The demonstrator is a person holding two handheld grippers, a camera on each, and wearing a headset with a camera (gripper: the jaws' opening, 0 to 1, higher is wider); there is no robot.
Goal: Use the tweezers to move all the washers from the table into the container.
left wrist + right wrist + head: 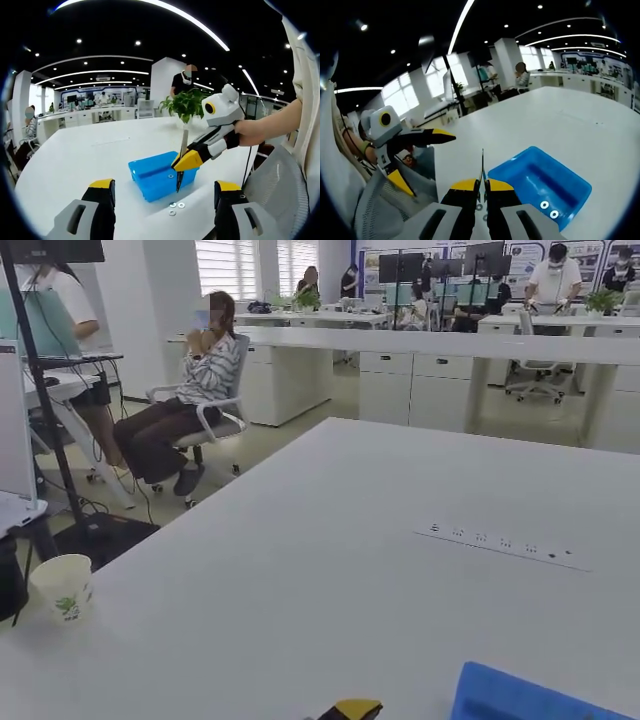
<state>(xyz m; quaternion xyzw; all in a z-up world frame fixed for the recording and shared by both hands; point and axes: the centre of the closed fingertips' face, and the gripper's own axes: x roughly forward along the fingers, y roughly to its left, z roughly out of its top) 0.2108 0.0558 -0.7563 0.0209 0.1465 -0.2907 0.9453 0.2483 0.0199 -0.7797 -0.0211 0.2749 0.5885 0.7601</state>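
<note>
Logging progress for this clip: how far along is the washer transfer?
Done: two washers lie in the blue container. In hand: the right gripper is shut on the tweezers, tips at the container's edge; whether they hold a washer is unclear. The left gripper is open. Remaining: three washers on the table beside the container.

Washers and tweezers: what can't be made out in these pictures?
Head view: the blue container is cut by the bottom edge; its contents can't be seen.
Right gripper view: the washers on the table sit partly behind the right gripper; count unclear.
Left gripper view: the tweezers tip is too small to tell whether it grips a washer.
</note>
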